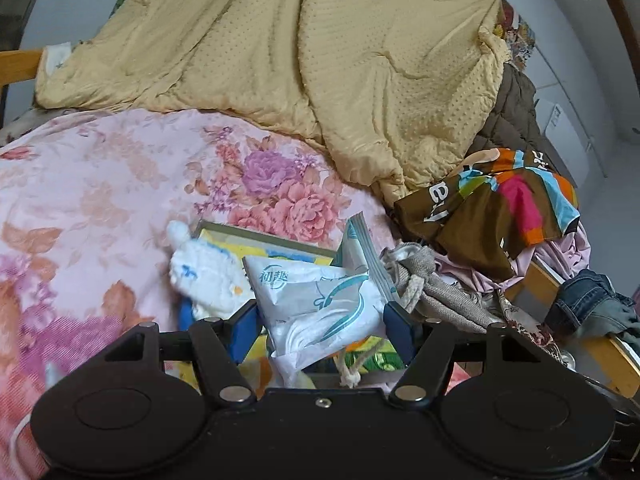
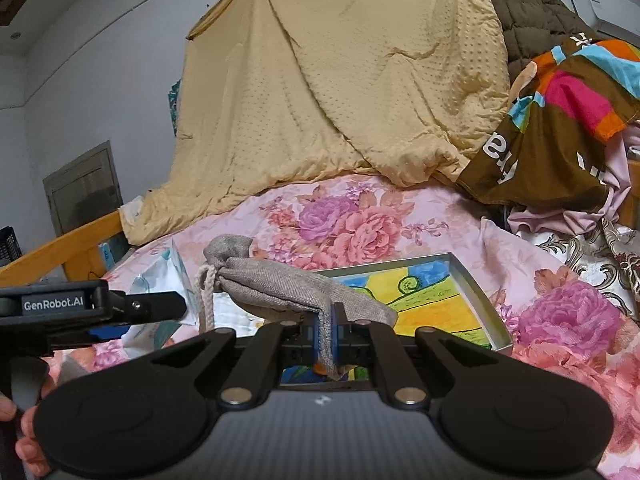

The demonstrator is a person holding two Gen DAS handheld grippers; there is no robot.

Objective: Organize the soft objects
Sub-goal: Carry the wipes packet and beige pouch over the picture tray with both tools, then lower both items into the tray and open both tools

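My left gripper (image 1: 320, 320) is shut on a white tissue pack (image 1: 320, 304) with teal print, held over a shallow metal tray (image 1: 264, 236) with a painted yellow, blue and green bottom. A white fluffy cloth (image 1: 200, 276) lies in the tray to the left of the pack. My right gripper (image 2: 328, 336) is shut on a grey drawstring pouch (image 2: 280, 284), held above the same tray (image 2: 472, 292). The pouch also shows in the left wrist view (image 1: 424, 280), right of the pack. The left gripper (image 2: 132, 306) and the pack (image 2: 168, 276) show at the left of the right wrist view.
All rests on a pink floral bedcover (image 1: 100, 200). A yellow dotted quilt (image 1: 320, 60) is heaped behind. A brown multicoloured cloth (image 1: 492, 216), a brown quilted coat (image 1: 512, 116), pink garments and jeans (image 1: 588, 300) pile at the right. A wooden bed rail (image 2: 60, 252) runs at the left.
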